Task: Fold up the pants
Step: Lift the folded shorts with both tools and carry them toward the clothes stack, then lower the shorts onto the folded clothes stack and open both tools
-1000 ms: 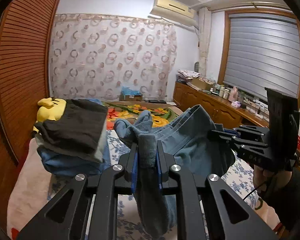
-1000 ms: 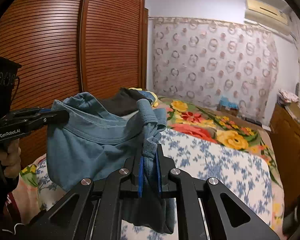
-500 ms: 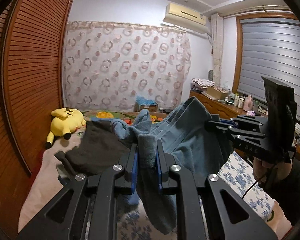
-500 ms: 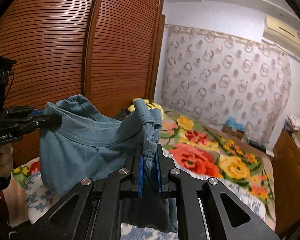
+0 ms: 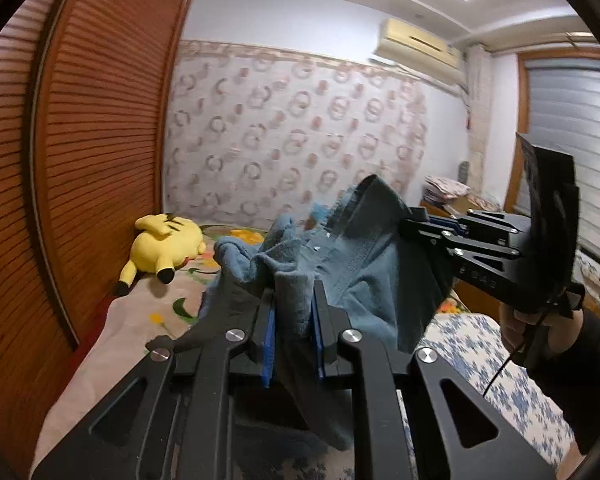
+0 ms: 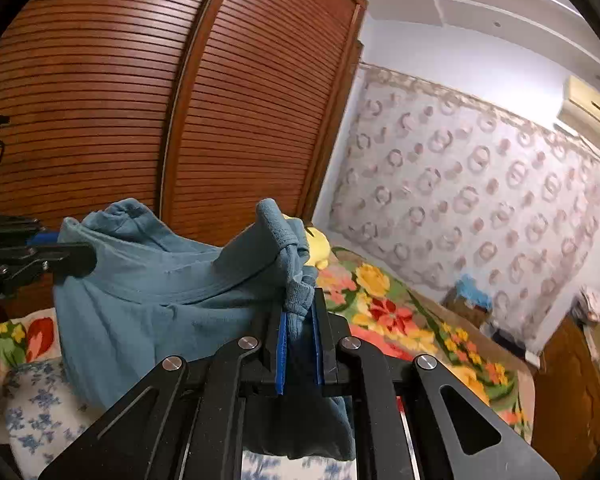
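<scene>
The pants (image 5: 364,276) hang mid-frame above the bed (image 5: 496,364), soft, floppy and light-looking, likely to sag wherever unsupported. The left hand-held gripper (image 5: 294,320) and right hand-held gripper (image 6: 300,332) each pinch a bunched edge; I'd keep hold there, near the corners.

Yellow plush toy (image 5: 166,246), louvred wardrobe (image 6: 140,120)
</scene>
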Motion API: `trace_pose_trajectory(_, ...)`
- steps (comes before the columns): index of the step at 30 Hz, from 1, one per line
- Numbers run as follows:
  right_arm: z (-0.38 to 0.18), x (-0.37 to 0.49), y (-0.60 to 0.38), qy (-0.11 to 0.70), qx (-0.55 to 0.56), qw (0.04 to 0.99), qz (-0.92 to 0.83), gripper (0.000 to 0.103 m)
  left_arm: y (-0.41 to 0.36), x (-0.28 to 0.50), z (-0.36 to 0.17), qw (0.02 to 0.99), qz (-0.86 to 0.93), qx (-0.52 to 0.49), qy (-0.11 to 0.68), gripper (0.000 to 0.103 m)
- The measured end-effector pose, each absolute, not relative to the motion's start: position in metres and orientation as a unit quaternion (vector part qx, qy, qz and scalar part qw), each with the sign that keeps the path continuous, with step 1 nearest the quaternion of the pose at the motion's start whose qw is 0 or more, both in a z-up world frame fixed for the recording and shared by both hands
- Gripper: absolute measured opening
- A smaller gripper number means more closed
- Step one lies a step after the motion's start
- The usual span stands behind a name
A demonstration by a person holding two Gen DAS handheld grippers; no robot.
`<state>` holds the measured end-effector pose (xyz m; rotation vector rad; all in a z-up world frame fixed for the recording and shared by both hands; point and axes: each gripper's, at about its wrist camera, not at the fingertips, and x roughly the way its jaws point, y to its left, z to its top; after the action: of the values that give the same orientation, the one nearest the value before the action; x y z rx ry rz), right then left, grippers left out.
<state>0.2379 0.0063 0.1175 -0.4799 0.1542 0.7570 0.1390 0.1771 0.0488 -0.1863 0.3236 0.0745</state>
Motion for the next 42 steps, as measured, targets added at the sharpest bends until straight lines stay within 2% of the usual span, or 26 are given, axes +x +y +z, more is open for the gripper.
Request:
trace_pose_trajectory(15,0.1,0.306,0.052,0.104,-0.242,0.875,0.406,0.01,0.191,0.148,0.024,0.974,0.105,-0.124,0.155,0.016)
trace_pose_trajectory(30,0.098,0.313,0.063,0.12,-0.239,0.872,0.41,0.01,0.196,0.145,0.012,0.97,0.118,-0.122,0.177,0.016)
trace_pose_trajectory(32,0.098,0.312,0.065,0.12,-0.242,0.872,0.409,0.014,0.197,0.144,0.01,0.969,0.12,-0.122,0.181,0.016)
trace_pose_trajectory(34,0.1,0.311,0.065,0.121,-0.241,0.874,0.404,0.025,0.196,0.144,0.008,0.968,0.12,-0.122,0.184,0.016)
trace_pose_trajectory(39,0.104,0.313,0.054,0.137,-0.215,0.875,0.411,0.03,0.194,0.143,0.007,0.967,0.12,-0.115,0.195,0.017)
trace_pose_trajectory(42,0.099,0.319,0.045,0.164,-0.196,0.867,0.427,0.03,0.193,0.142,0.005,0.966,0.123,-0.11,0.201,0.022)
